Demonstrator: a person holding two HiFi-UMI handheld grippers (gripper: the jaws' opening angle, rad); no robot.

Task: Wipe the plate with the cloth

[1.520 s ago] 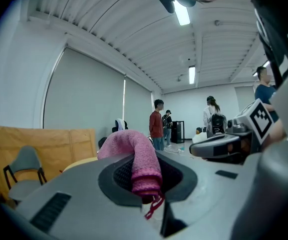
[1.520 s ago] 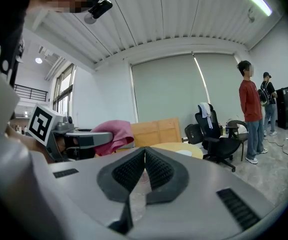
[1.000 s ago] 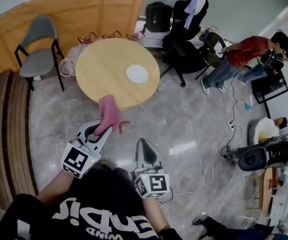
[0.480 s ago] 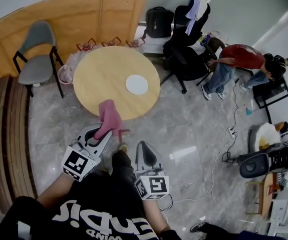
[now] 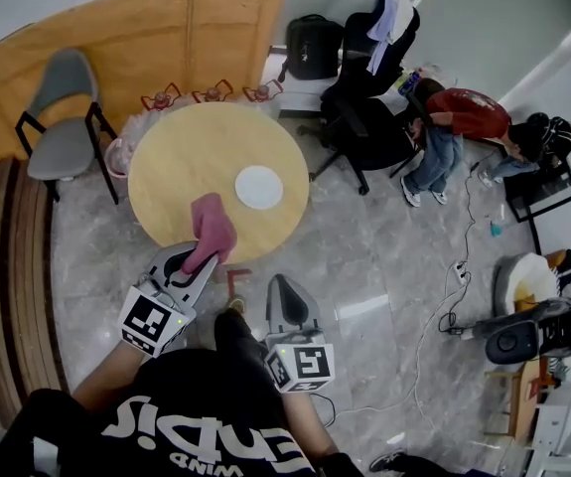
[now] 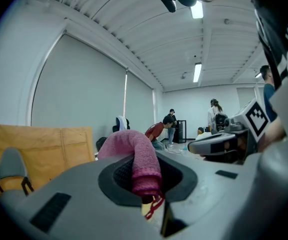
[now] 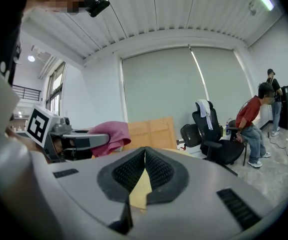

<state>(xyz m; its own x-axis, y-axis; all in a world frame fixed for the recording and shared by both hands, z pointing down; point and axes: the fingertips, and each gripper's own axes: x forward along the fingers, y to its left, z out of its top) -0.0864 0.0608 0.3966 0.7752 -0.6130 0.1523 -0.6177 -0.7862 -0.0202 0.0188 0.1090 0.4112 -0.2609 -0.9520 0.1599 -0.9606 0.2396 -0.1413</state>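
A white plate (image 5: 259, 187) lies on the round wooden table (image 5: 186, 157), toward its right side. My left gripper (image 5: 198, 258) is shut on a pink cloth (image 5: 212, 227), which sticks up past the jaws over the table's near edge. In the left gripper view the pink cloth (image 6: 136, 161) bulges out between the pads. My right gripper (image 5: 283, 293) is shut and empty, held over the floor just short of the table. The right gripper view shows the left gripper (image 7: 91, 140) and its pink cloth (image 7: 111, 135) at the left.
A grey chair (image 5: 62, 127) stands left of the table, with a wooden panel wall (image 5: 146, 38) behind. A black office chair (image 5: 369, 107) and a black bag (image 5: 314, 34) are at the back right. People (image 5: 464, 117) stand at the right. Cables lie on the marble floor (image 5: 384, 256).
Both grippers have come closer to the table; the cloth now hangs over its near edge. The people at the right have shifted.
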